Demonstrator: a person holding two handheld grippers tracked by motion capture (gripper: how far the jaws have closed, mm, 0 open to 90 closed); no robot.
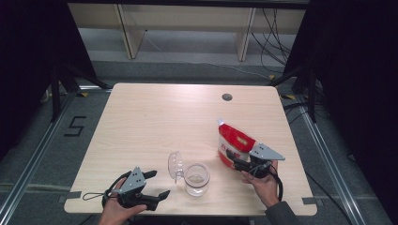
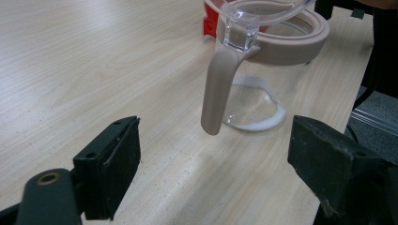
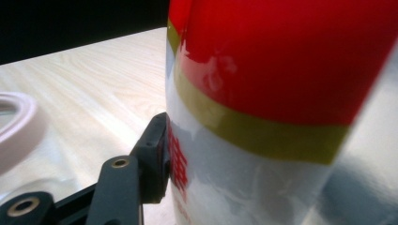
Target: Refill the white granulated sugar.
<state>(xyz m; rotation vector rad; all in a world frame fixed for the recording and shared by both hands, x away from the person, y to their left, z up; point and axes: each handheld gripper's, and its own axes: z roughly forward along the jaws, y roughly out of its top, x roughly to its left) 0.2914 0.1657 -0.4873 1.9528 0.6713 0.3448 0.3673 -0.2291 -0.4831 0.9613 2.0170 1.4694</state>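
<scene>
Right gripper [image 1: 240, 161] was closed on the lower part of the red-and-white pouch [image 1: 233, 143], which stood on the table [image 1: 155, 117] at its right-hand side, long axis roughly upright and leaning a little away from the person. In the right gripper view one black pad pressed flat against the pouch's white lower panel; the opposite pad was hidden behind the pouch, so the grip on that side could not be checked directly. Left gripper [image 1: 157, 183] rested near the front edge with jaws wide apart and nothing between them. The glass jar [image 1: 196, 179], lid [image 1: 175, 165] hinged open toward the left, stood between the two grippers, just beside the pouch's left and nearer the person. Judged: any pour would carry the pouch leftward and over the jar mouth, the right hand being the nearer one. In the left gripper view the jar's beige latch tab [image 2: 217, 91] hung straight ahead; the jar's top was cut off. Pouch opening state was not discernible.
</scene>
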